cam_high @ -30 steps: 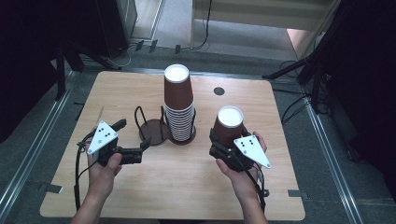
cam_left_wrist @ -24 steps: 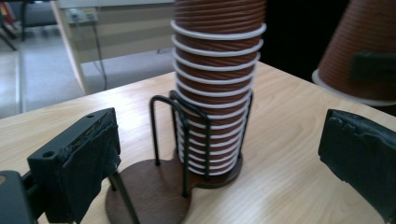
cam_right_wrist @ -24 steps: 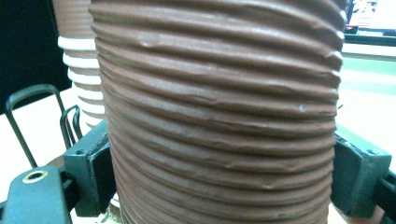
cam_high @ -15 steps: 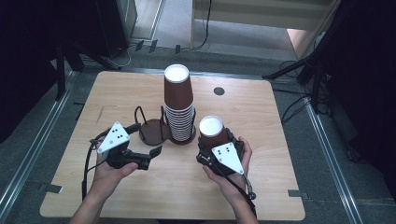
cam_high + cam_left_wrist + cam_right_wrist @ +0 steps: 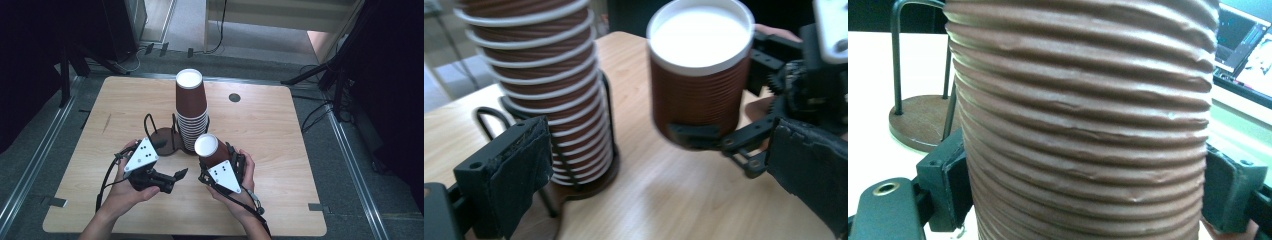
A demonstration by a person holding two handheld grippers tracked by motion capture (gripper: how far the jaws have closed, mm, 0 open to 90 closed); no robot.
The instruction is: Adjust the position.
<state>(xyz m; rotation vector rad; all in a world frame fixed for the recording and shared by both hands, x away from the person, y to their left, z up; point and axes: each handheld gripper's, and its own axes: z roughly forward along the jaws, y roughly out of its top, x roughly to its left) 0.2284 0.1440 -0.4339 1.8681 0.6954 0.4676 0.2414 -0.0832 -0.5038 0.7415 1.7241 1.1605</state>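
While the right gripper (image 5: 212,162) has carried its clamped ribbed brown paper cup (image 5: 210,150) nearer the cup stack (image 5: 191,112), the left gripper (image 5: 177,176) gapes empty; white bottom upward.

The cup stack (image 5: 191,112) stands in the holder (image 5: 167,140), behind the held cup (image 5: 210,151).

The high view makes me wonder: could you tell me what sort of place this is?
Probably a lab or recording workspace, not a home: a bare wooden table stands on a grey floor between metal floor rails, with cables trailing and dark stand legs around it.
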